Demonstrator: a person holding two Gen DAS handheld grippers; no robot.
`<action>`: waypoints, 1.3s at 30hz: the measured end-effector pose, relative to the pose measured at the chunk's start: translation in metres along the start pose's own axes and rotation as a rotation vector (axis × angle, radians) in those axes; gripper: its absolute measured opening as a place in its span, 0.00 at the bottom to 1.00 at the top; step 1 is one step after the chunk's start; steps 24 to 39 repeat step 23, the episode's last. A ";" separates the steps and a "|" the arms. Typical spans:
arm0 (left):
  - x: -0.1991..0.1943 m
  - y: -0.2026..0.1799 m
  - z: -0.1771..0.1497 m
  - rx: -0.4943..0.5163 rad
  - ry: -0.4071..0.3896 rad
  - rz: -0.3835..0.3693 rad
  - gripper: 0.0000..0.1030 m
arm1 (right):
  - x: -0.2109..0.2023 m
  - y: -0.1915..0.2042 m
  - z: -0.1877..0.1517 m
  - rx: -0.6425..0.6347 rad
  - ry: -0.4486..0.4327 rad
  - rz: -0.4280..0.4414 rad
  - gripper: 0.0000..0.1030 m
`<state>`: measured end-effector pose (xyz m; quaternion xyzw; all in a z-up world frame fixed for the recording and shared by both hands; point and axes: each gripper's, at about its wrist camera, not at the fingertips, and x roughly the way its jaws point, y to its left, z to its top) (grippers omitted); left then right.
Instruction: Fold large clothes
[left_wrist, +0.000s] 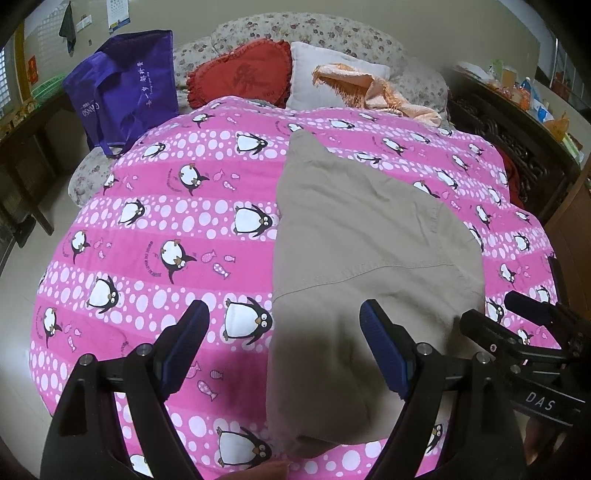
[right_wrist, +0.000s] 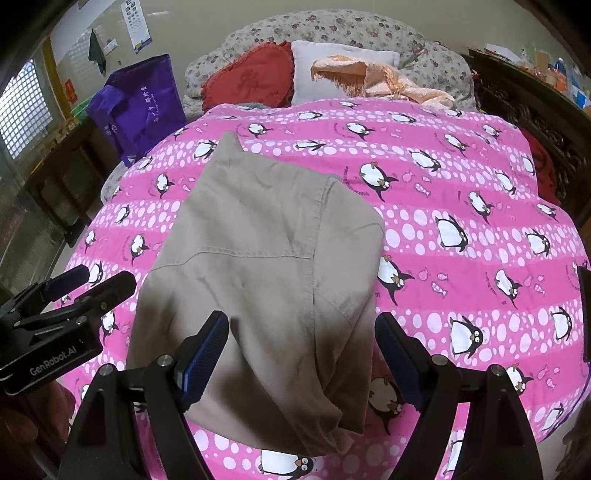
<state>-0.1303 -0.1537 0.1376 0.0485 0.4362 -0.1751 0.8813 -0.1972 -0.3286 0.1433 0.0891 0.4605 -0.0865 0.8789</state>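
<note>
Both tools open, khaki garment (left_wrist: 354, 236) on quilt (left_wrist: 155, 229)

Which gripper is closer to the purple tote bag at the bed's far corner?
Left. The left gripper sits on the side of the beige folded garment toward the purple tote bag; the right gripper is beyond the left one, jaws open.

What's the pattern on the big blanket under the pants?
Pink blanket with penguins, fish and white dots; clearest in the right wrist view.
</note>
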 end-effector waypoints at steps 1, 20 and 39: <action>0.001 0.000 0.000 0.000 0.002 -0.001 0.82 | 0.000 0.000 0.000 0.000 0.000 0.001 0.81; 0.006 0.004 0.001 -0.003 0.002 -0.019 0.82 | 0.008 0.002 0.001 -0.008 0.020 0.006 0.81; 0.005 0.004 0.001 0.007 -0.011 -0.022 0.82 | 0.009 0.003 0.001 -0.012 0.019 0.004 0.81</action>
